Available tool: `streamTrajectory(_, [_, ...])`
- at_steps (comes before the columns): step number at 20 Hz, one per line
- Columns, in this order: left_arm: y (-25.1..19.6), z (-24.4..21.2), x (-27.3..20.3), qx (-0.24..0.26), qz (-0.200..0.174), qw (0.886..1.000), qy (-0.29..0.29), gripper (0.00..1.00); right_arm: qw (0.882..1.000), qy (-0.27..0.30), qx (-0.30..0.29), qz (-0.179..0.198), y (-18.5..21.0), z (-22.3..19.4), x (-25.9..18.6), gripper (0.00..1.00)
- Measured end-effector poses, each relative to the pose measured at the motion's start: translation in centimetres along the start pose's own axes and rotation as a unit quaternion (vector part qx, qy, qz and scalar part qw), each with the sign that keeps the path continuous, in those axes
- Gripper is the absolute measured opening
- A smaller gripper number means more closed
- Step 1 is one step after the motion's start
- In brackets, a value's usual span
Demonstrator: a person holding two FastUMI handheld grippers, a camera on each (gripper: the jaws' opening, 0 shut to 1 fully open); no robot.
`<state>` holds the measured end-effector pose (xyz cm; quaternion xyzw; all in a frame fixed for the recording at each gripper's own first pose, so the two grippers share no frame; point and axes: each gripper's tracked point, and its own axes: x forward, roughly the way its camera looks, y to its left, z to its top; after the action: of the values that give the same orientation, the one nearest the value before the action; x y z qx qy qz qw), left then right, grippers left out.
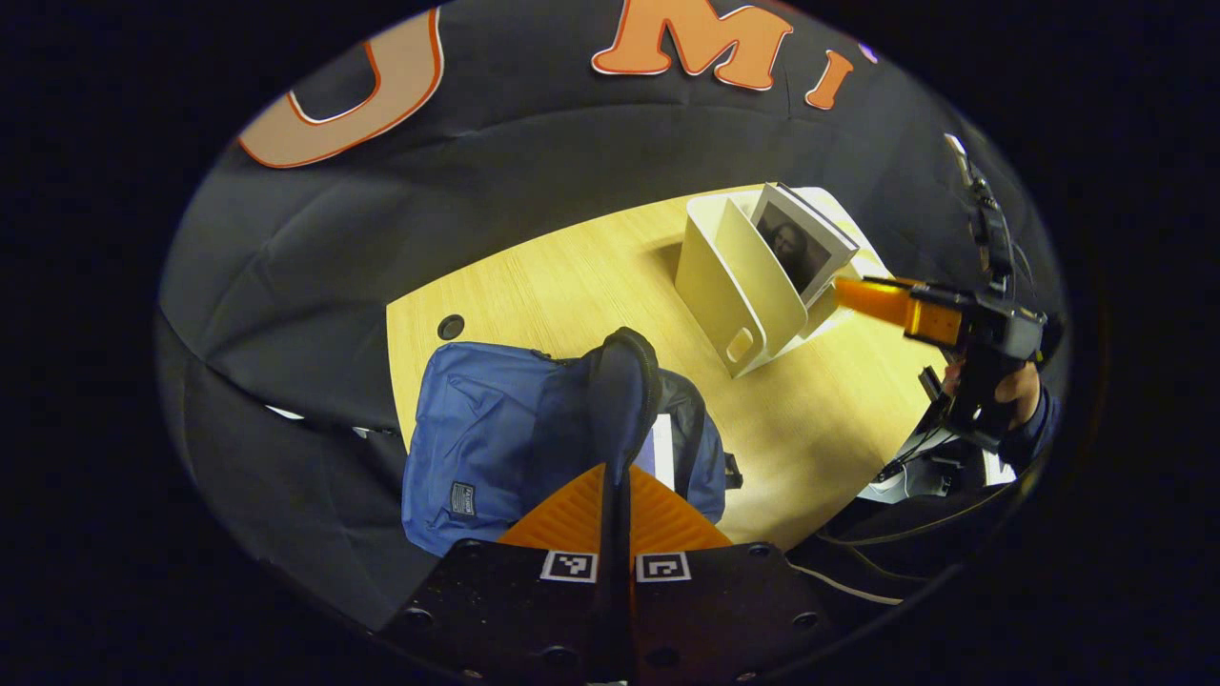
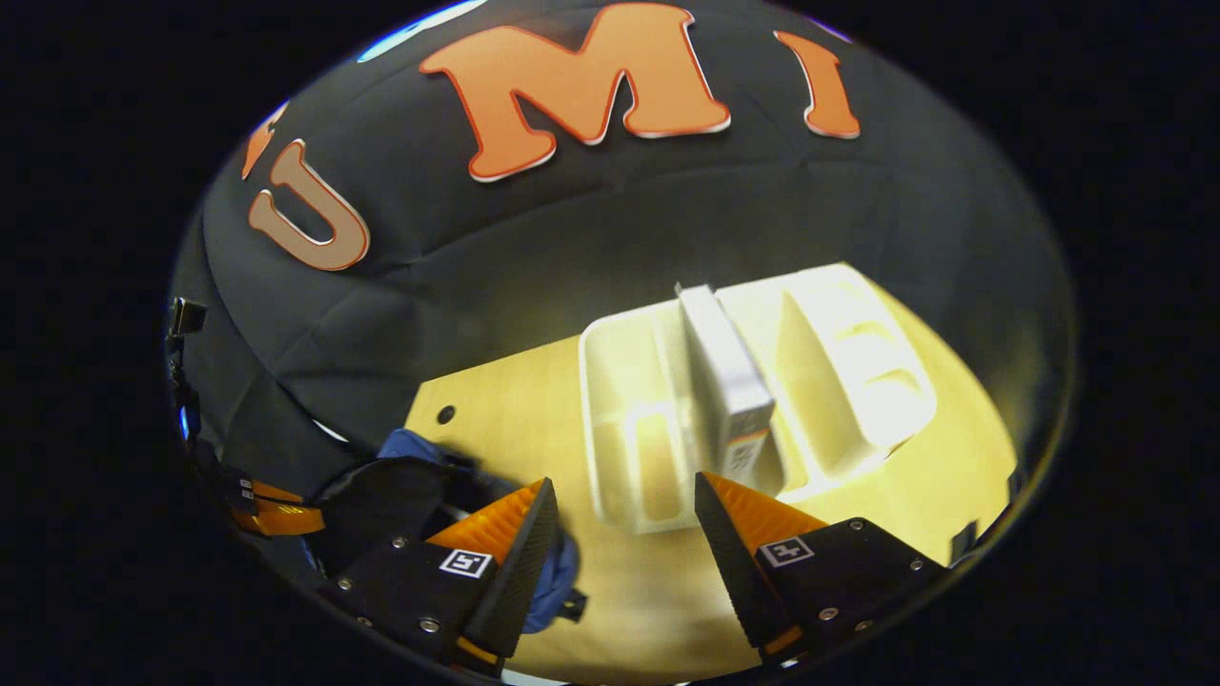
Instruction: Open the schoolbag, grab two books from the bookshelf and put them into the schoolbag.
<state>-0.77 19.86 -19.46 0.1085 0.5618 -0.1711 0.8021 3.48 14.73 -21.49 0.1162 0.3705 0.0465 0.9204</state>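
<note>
A blue fabric schoolbag point(image 1: 496, 433) lies on a pale wood-grain table point(image 1: 572, 286), its dark flap point(image 1: 621, 391) lifted and pinched between the closed fingers of the left gripper point(image 1: 615, 491), seen in the left gripper view. A white edge, seemingly a book point(image 1: 662, 448) already inside, shows in the bag's opening just beside the flap. Farther along the table stands a white plastic bookshelf point(image 1: 734, 286) with slanted dividers, and a thin book with a dark portrait cover point(image 1: 799, 246) leans in one of its slots. The right gripper point(image 1: 863, 295), held by a person's hand point(image 1: 1015, 391) in a dark sleeve, reaches toward that book from the right, near it; contact cannot be told from this angle.

In the right gripper view, the right gripper point(image 2: 624, 524) has its jaws spread wide apart with nothing between them. The book point(image 2: 729, 376) stands spine-on in the bookshelf point(image 2: 620, 419) just beyond the fingertips and slightly right of the gap's middle, not yet between the fingers. The schoolbag point(image 2: 400, 476) sits low at the left, partly hidden behind the near finger, with the left gripper point(image 2: 276, 519) beside it.

A round cable hole point(image 1: 451, 327) marks the table's far corner. Black cloth walls the booth behind the table, and cables point(image 1: 858, 534) trail off the near edge.
</note>
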Motion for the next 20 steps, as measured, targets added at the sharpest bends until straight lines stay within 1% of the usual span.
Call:
streamTrajectory(2, [0.0,-0.1,0.0,-0.005,0.002,1.000,-0.002,0.01,0.999,-0.006,-0.030,-0.025,-1.9,2.3,-0.4,0.86])
streamTrajectory(6, [0.1,-0.5,0.2,-0.020,0.003,1.000,-0.006,0.01,0.995,0.018,-0.084,-0.052,-5.1,5.9,-0.8,0.87])
streamTrajectory(8, [0.0,-0.7,0.2,-0.028,0.000,1.000,-0.008,0.01,0.991,0.035,-0.112,-0.058,-5.8,7.2,-0.7,0.87])
streamTrajectory(9, [0.0,-0.9,0.3,-0.032,0.000,0.999,-0.010,0.01,0.990,0.046,-0.120,-0.051,-5.7,7.5,-0.3,0.87])
streamTrajectory(10, [-0.1,-1.0,0.3,-0.036,-0.001,0.999,-0.011,0.01,0.990,0.066,-0.118,-0.037,-5.3,7.5,0.1,0.87])
streamTrajectory(12, [-0.1,-1.1,0.7,-0.043,-0.003,0.999,-0.011,0.01,0.988,0.118,-0.096,0.002,-3.9,6.7,1.3,0.87])
streamTrajectory(13, [0.1,-1.5,0.6,-0.046,-0.003,0.999,-0.011,0.01,0.985,0.142,-0.096,0.006,-4.2,6.6,1.9,0.87])
streamTrajectory(16, [0.4,-2.1,0.8,-0.061,-0.003,0.998,-0.010,0.01,0.978,0.175,-0.114,-0.019,-5.7,7.2,4.5,0.87])
streamTrajectory(17, [0.5,-2.2,0.9,-0.065,-0.002,0.998,-0.009,0.01,0.976,0.186,-0.115,-0.022,-5.8,7.2,5.3,0.87])
streamTrajectory(20, [0.6,-2.5,0.9,-0.069,0.001,0.998,-0.006,0.01,0.967,0.228,-0.116,-0.014,-5.5,6.6,7.5,0.86])
